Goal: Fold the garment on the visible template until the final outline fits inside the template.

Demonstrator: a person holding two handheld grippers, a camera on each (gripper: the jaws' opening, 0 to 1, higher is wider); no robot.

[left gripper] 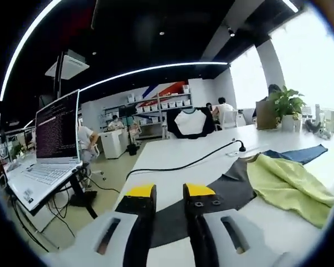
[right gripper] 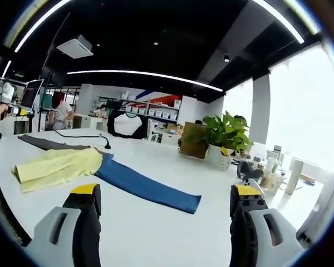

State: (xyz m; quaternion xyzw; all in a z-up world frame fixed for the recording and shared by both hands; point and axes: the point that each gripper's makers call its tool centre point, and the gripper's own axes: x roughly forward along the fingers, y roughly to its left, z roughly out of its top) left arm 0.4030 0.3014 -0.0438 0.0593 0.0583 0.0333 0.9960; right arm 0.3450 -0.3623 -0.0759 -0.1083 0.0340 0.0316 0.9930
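Note:
A yellow-green garment [left gripper: 289, 181] [right gripper: 58, 166] lies crumpled on the white table [left gripper: 172, 153] [right gripper: 156, 233]. It rests across a dark grey cloth strip [left gripper: 222, 192] [right gripper: 44, 143] and a blue cloth strip [left gripper: 300, 154] [right gripper: 147, 189], which stick out from under it on opposite sides. My left gripper [left gripper: 170, 192] hovers over the near end of the grey strip, jaws a narrow gap apart with nothing between them. My right gripper [right gripper: 165, 192] stands wide open above bare table, just short of the blue strip's end.
A black cable [left gripper: 195, 161] with a plug [right gripper: 106, 143] runs across the table beyond the cloths. An open laptop [left gripper: 53, 144] stands off the table's left edge. A potted plant [right gripper: 222, 136], a cardboard box [right gripper: 192, 146] and bottles [right gripper: 278, 167] crowd the far corner. People sit in the background.

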